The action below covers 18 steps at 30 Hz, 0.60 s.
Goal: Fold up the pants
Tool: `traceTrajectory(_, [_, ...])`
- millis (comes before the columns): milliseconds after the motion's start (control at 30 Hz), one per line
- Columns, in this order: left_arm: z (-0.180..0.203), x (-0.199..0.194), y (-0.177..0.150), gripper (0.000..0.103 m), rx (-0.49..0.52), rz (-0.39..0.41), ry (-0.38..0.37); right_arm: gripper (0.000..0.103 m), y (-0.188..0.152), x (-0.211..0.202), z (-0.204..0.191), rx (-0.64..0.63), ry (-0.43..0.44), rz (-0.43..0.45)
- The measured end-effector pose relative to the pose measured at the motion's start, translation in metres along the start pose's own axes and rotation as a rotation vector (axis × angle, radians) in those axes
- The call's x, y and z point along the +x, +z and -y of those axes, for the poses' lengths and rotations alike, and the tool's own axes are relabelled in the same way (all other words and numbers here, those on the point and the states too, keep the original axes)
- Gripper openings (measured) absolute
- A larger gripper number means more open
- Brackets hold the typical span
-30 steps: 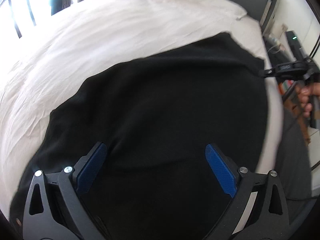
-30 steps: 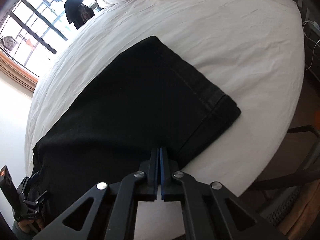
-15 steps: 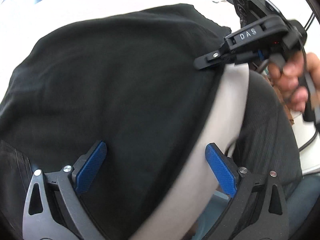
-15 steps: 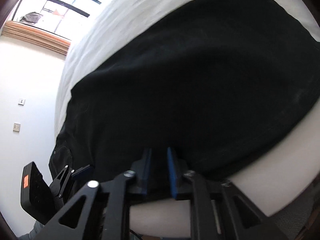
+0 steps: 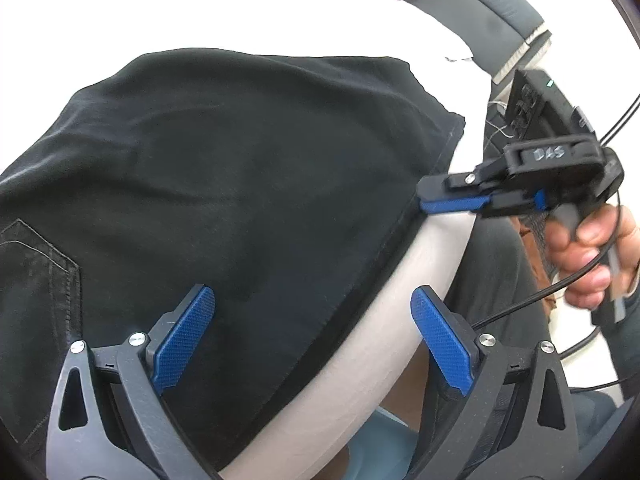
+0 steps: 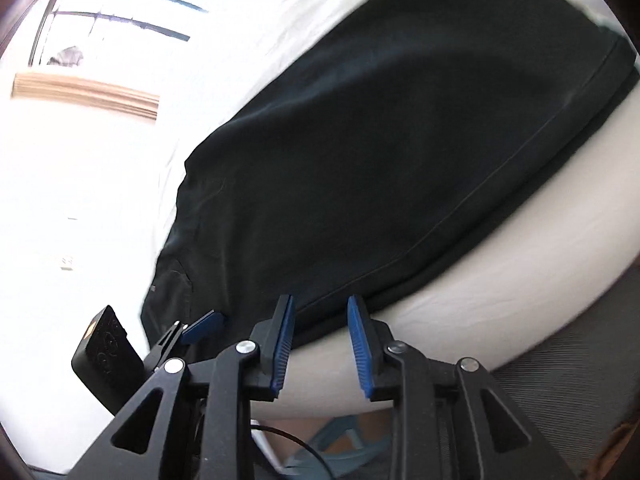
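Both hand-held grippers are seen spread apart, nothing pinched. From the left hand-held gripper [image 5: 312,340], black pants [image 5: 240,184] are shown laid flat along the bed's [image 5: 432,264] near edge, back pocket [image 5: 36,264] visible. Only there is the person's hand [image 5: 592,256] caught. From the right hand-held gripper [image 6: 320,344], a window [image 6: 120,4] is seen instead.

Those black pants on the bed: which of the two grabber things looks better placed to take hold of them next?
Probably the right gripper. Its open jaws sit at the hem of the pants, along the bed edge. The left gripper is open wide, hovering over flat cloth with one finger off the fabric.
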<state>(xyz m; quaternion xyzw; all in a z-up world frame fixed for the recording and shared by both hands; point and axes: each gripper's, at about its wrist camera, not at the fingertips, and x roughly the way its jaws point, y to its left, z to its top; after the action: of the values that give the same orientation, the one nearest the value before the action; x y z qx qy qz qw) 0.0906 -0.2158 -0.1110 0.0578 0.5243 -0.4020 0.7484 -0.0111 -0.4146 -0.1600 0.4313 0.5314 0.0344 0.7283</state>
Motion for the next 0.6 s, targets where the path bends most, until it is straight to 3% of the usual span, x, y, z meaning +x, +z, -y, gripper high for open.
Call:
traceTrajectory(400, [0.006,0.007,-0.009,0.099,-0.013,-0.011,0.002,0.030,0.003,0.013,0.014,0.159,0.105,-0.022])
traceTrajectory(600, [0.004,0.004,-0.012,0.099,-0.011,-0.012,0.004,0.030,0.002,0.010,0.017,0.173,0.109,-0.033])
